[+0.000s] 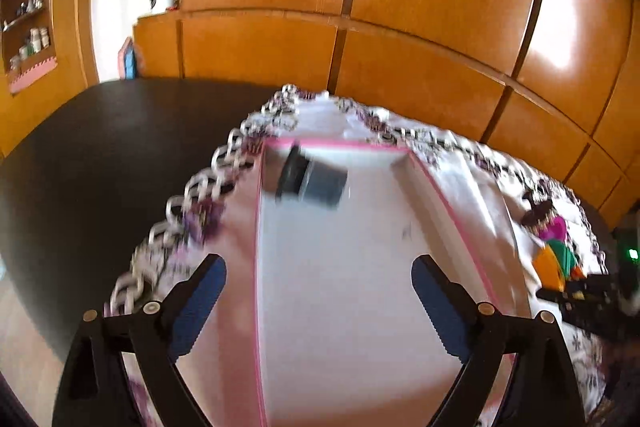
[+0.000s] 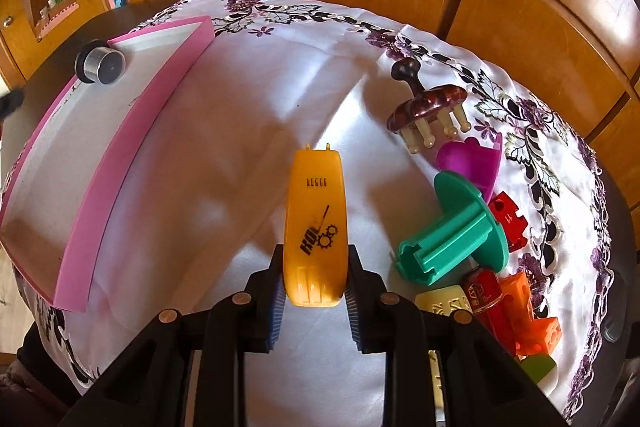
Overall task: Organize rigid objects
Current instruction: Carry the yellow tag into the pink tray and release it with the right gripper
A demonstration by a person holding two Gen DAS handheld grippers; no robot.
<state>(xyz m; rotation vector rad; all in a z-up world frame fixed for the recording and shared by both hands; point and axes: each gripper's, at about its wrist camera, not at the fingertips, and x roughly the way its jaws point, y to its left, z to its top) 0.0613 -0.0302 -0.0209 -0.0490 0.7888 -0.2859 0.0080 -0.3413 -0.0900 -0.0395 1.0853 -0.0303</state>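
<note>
My right gripper (image 2: pixel 314 291) is shut on a long orange plastic toy piece (image 2: pixel 314 223) with a black gear logo, held just above the white cloth. A pink-edged white box (image 2: pixel 132 131) lies to its left; a black-and-silver cylinder (image 2: pixel 100 67) lies at the box's far end. My left gripper (image 1: pixel 318 291) is open and empty above the same box (image 1: pixel 340 267), with the cylinder (image 1: pixel 312 179) ahead of it, blurred. To the right of the orange piece lie a green spool (image 2: pixel 452 231), a magenta piece (image 2: pixel 476 159) and a brown wooden massager (image 2: pixel 428 107).
Red, orange, green and cream blocks (image 2: pixel 520 307) lie in a pile at the right. The embroidered white cloth (image 2: pixel 248 107) covers a dark round table (image 1: pixel 100 147). Wooden cabinets (image 1: pixel 360 7) stand behind. The toy pile shows at the right of the left wrist view (image 1: pixel 556 255).
</note>
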